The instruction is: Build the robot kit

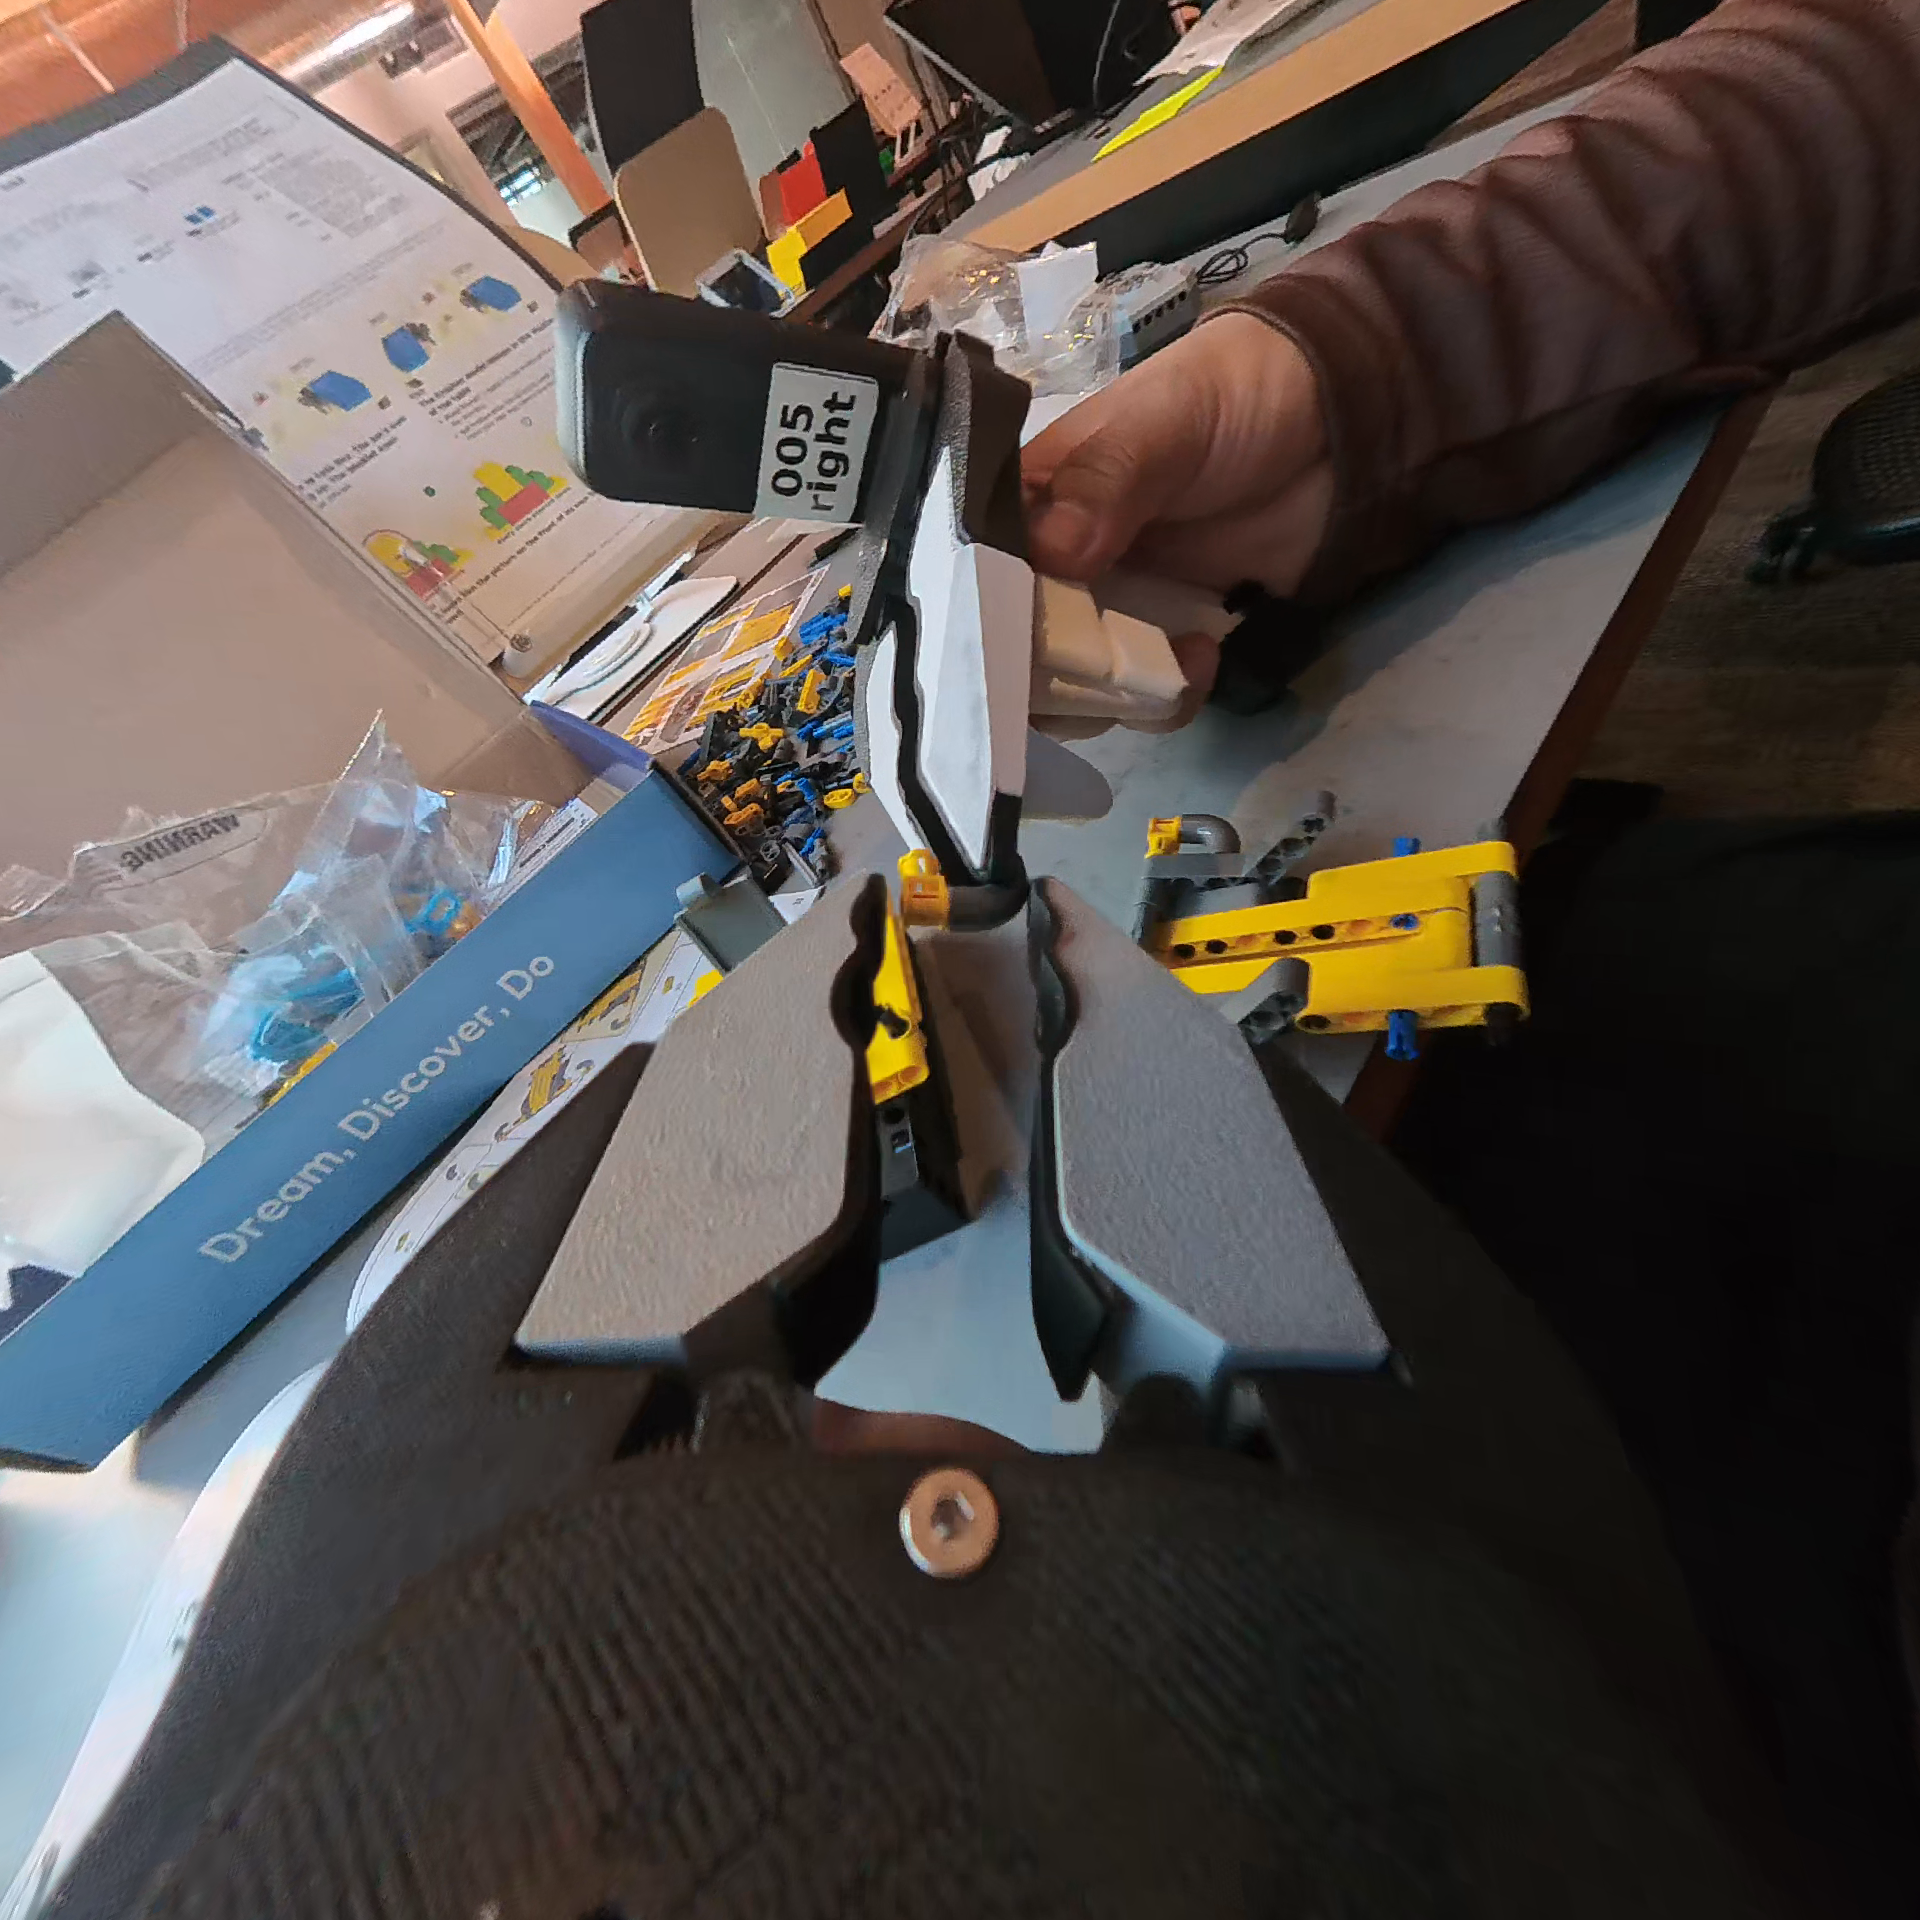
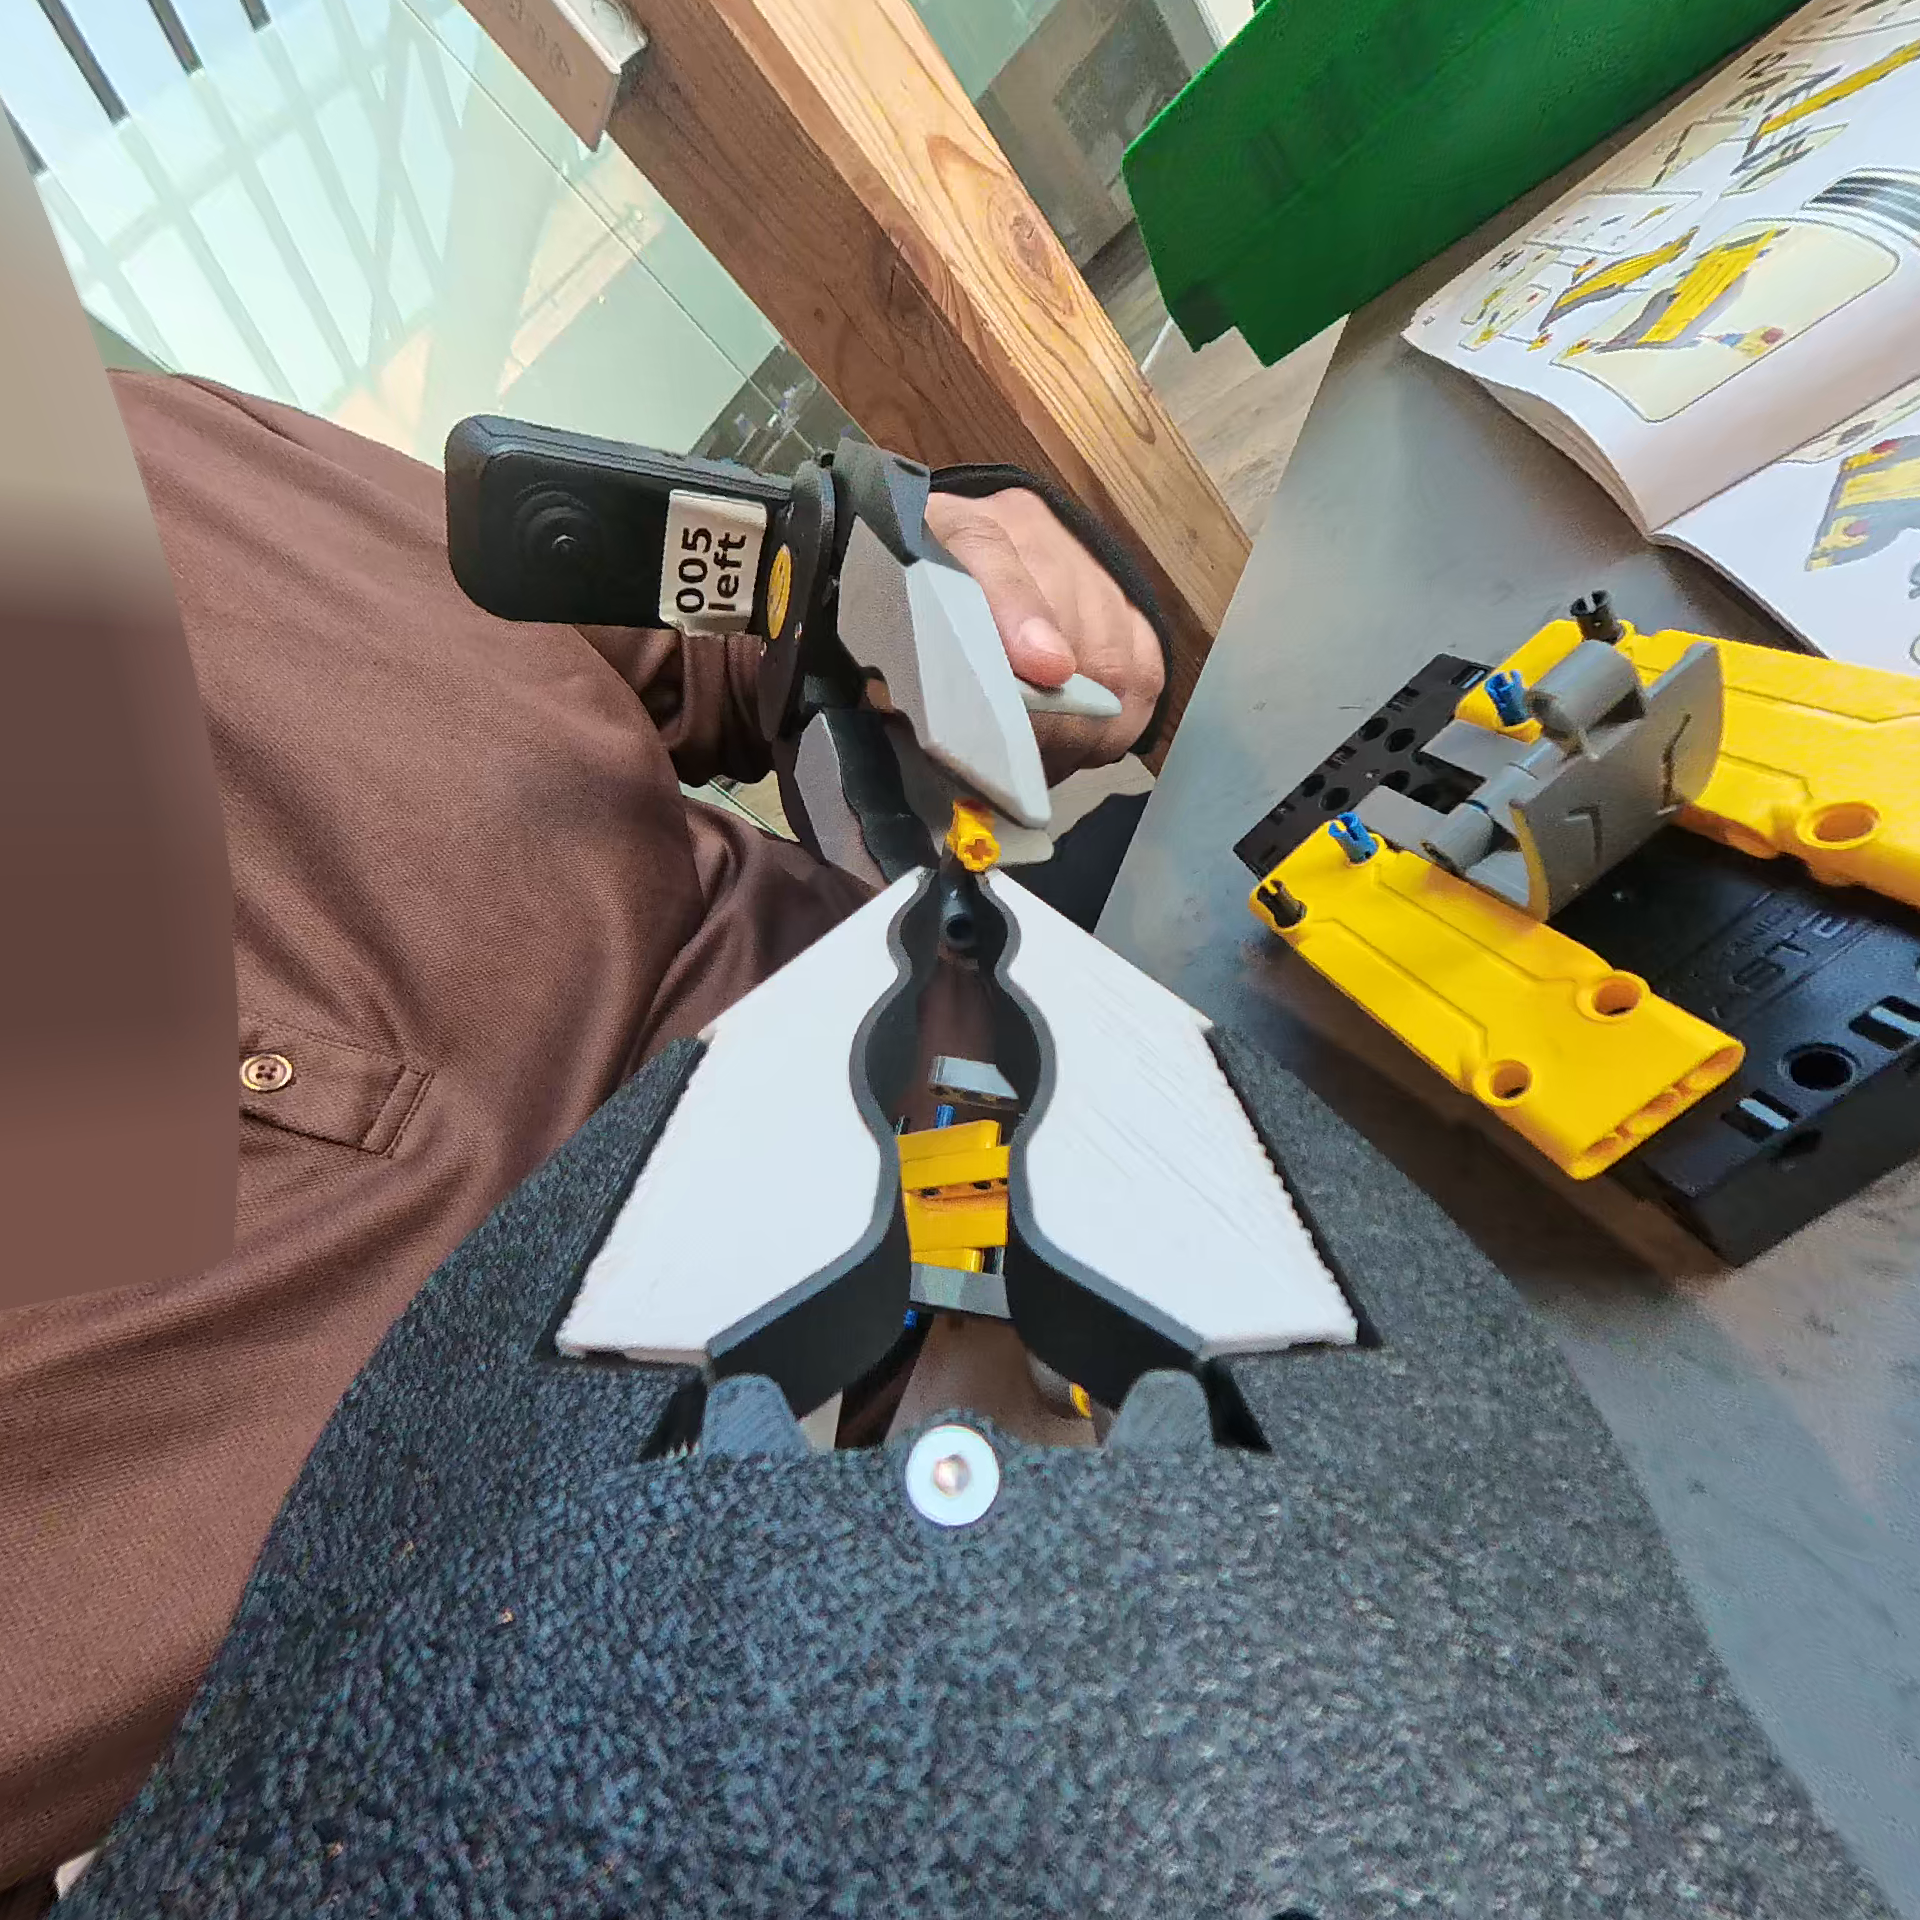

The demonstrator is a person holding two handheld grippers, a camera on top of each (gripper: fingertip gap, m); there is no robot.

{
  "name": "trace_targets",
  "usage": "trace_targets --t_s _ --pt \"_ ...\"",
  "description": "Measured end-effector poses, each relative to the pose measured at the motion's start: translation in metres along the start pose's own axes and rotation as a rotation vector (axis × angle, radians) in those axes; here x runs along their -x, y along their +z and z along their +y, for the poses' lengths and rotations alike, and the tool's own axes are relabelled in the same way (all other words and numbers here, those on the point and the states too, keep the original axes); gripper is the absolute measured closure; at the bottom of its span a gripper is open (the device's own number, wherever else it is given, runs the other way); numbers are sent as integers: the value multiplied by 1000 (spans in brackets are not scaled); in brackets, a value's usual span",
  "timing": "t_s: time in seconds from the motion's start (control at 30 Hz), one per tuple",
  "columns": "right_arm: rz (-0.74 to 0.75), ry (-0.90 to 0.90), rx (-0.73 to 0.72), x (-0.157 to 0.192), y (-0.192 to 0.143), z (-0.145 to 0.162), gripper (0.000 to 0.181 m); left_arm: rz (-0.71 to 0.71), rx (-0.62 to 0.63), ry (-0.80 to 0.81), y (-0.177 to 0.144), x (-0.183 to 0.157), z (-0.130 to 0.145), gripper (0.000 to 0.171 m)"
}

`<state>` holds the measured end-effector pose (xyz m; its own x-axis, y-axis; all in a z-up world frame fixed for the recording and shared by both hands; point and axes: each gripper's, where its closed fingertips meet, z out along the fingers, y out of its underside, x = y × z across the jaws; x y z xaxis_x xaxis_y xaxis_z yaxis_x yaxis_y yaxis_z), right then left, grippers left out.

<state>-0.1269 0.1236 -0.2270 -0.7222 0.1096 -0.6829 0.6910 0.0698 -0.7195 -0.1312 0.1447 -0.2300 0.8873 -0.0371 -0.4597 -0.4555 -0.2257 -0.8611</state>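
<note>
Both tongs, right [image 2: 951, 920] and left [image 1: 961, 914], pinch one small grey-and-yellow piece [image 1: 951, 902]; blue box [image 1: 436, 1091] holds plastic bags [image 1: 312, 935].

A grey bench [image 2: 1403, 582] stands beside a wooden post [image 2: 935, 239]. Behind the post run glass panels [image 2: 364, 260] lit by daylight. Beyond the bench, a wooden floor [image 2: 1236, 416] shows.

Booklet [image 2: 1704, 312] cropped (right edge)
</note>
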Motion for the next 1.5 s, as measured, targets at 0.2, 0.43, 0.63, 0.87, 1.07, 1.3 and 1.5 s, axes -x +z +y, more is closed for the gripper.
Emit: trace_targets --t_s 0.2,0.43,0.63,0.87,1.07,1.3,1.5 --pt "-42 64 -70 1 -4 -8 175 -119 21 -4 -6 14 2 150" --pt "-55 133 -105 -4 -5 -9 175 -127 11 25 -7 11 0 151" --pt "-78 164 -112 -3 -2 -8 175 -127 15 63 -2 9 -1 148" --pt "-65 160 -94 -5 -1 -6 175 -74 14 16 -2 7 2 149" --pt "120 48 8 -24 -10 5 180 28 40 -173 -8 1 19 149" --pt "390 -298 361 -33 -25 40 164 168 143 -300 -19 -20 51 149" --pt "383 -346 458 -35 -13 57 174 233 120 -360 -20 -27 49 149"
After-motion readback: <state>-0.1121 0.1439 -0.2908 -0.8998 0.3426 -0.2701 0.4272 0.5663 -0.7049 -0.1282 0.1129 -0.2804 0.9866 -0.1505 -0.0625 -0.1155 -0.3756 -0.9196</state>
